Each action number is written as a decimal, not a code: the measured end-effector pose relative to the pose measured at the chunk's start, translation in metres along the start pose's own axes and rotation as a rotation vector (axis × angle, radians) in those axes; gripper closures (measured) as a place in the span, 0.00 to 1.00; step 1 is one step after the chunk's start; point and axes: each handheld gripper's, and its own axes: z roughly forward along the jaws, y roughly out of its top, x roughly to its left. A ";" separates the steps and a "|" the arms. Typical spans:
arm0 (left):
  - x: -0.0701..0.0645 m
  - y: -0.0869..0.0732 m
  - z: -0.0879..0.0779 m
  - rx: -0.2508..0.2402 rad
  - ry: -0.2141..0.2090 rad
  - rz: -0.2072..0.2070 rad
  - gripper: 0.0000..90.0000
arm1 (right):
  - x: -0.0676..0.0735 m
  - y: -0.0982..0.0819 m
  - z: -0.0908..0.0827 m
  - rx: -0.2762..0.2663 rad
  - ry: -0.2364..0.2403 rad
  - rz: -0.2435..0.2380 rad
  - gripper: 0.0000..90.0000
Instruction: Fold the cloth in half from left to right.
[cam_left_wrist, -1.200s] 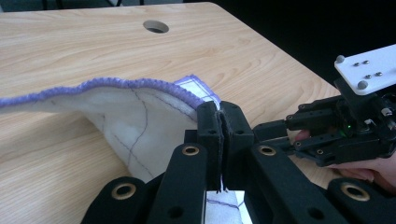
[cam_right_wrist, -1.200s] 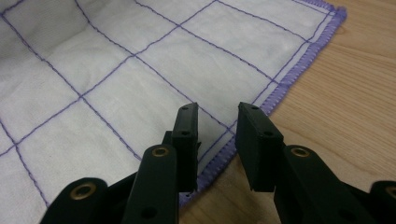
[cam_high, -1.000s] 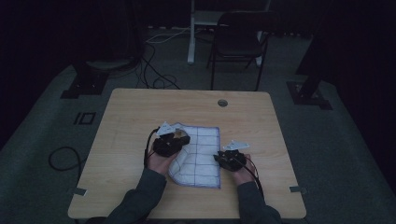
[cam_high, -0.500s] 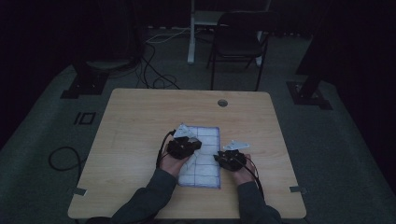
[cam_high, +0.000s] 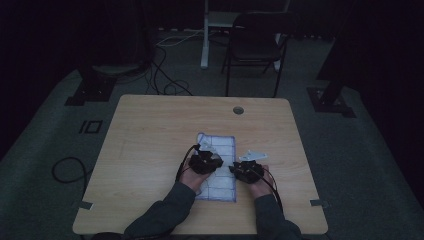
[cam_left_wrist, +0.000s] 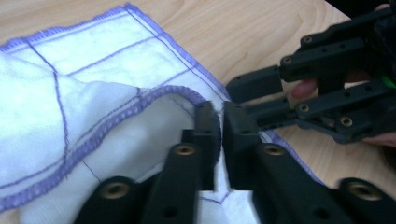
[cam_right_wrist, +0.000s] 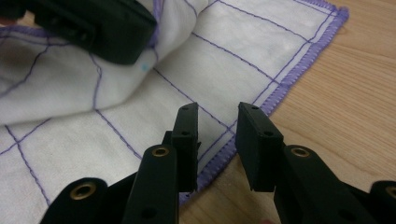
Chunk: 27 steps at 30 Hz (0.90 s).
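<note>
Fold under way: the left tool (cam_left_wrist: 220, 125) pinches the hem of the cloth (cam_high: 220, 165), lower centre on the tabletop (cam_high: 150, 135). The right tool (cam_right_wrist: 217, 135) hovers spread over the near edge. Next, likely, it must pin that edge.

In the left gripper view we saw the left gripper (cam_left_wrist: 220, 128) with its two black jaws drawn close together, pinching the purple-stitched hem of a white cloth (cam_left_wrist: 93, 84) where a fold curled over. The cloth, crossed by thin purple lines, lay on the wooden table (cam_left_wrist: 261, 28). The right gripper (cam_left_wrist: 327, 93) sat just beside, at the cloth's edge.
</note>
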 end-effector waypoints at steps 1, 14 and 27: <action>-0.001 0.000 -0.004 -0.005 -0.018 0.004 0.89 | 0.000 0.000 0.000 0.000 0.000 0.000 0.78; 0.016 -0.021 -0.069 -0.093 0.118 -0.008 0.84 | 0.000 0.000 0.000 -0.002 -0.002 0.002 0.78; 0.032 -0.070 -0.071 -0.004 0.124 -0.071 1.00 | 0.000 -0.001 0.000 -0.003 -0.002 0.004 0.78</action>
